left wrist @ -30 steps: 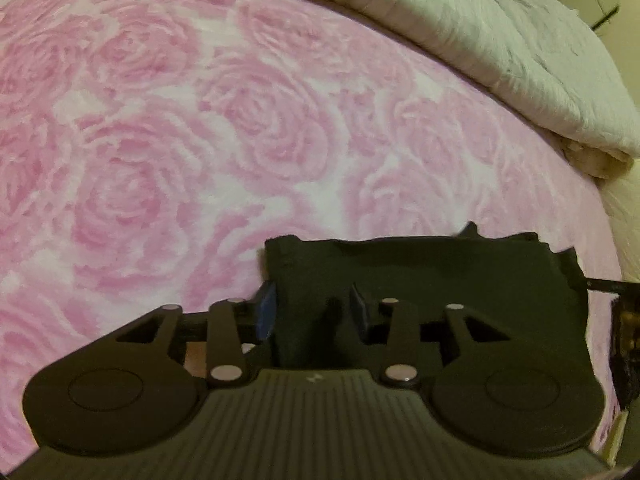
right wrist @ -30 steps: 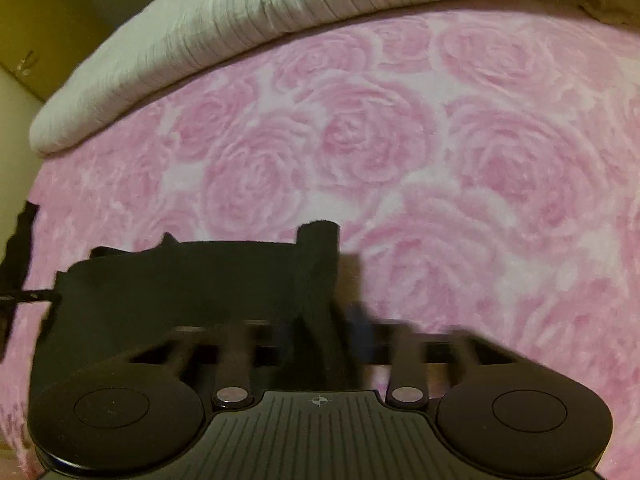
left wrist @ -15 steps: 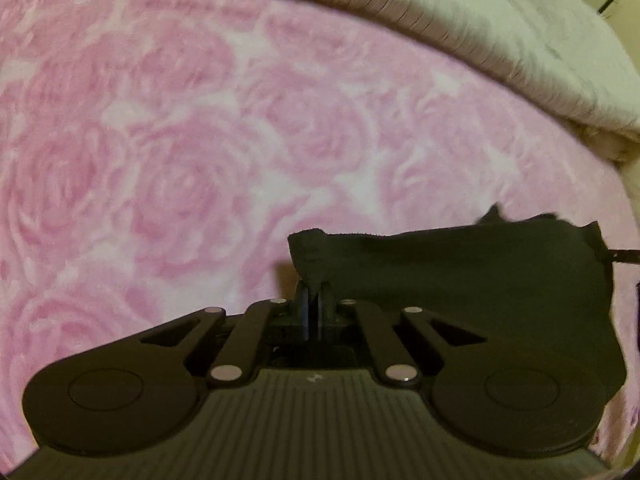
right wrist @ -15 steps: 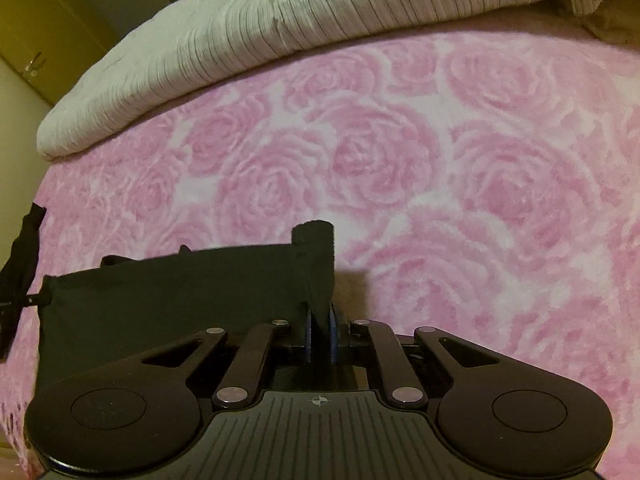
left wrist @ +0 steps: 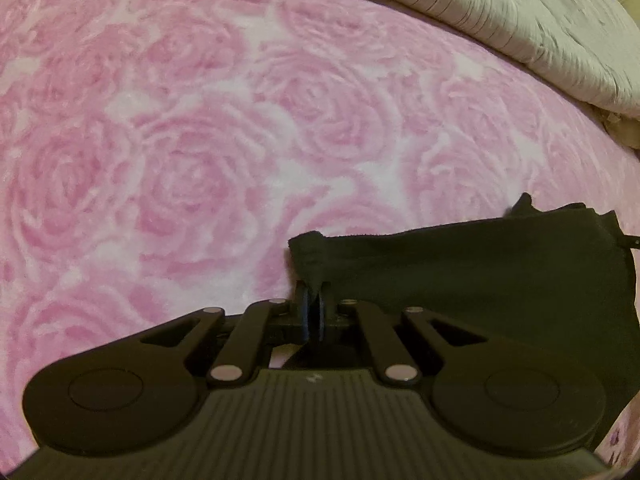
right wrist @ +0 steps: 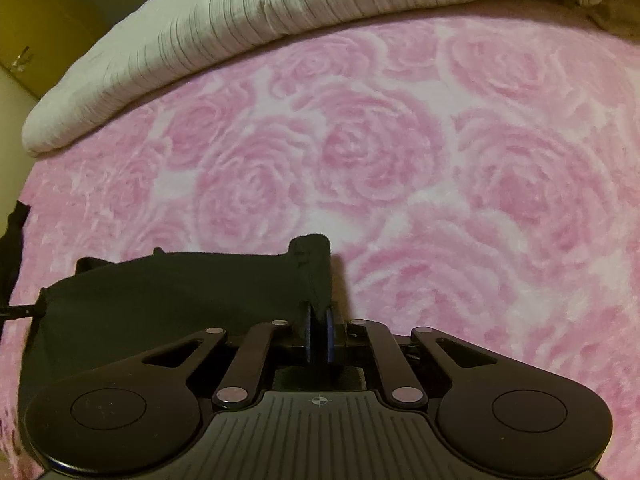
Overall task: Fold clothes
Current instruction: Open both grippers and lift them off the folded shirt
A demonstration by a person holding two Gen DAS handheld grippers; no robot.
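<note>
Both grippers are clamped on the same dark garment (left wrist: 480, 276), one at each end of its near edge. In the left wrist view the left gripper (left wrist: 313, 312) sits at lower centre with its blue-padded jaws pressed together on a corner of the cloth, and the rest of the garment runs off toward the lower right of the frame. In the right wrist view the right gripper (right wrist: 319, 334) is pinched shut on the opposite corner, where a small tab of fabric stands up above the jaws, and the cloth spreads to the lower left.

Held this way, the edge is stretched straight between the two tools, which I judge suits carrying that edge across to make a fold or pulling the piece flat; which of the two it is, I cannot settle from here. The garment lies low over the pink rose-patterned blanket (left wrist: 200, 140), which fills most of each frame, with a pale ribbed quilt (right wrist: 240, 20) bunched along the top.

Much stays hidden. The garment is so dark that creases, seams and layers do not read, so I cannot tell what kind of clothing it is or how many times it is doubled. Its near part is covered by the gripper bodies, and its far side runs out of frame. A thin dark cord (left wrist: 634, 242) pokes out at its end.
</note>
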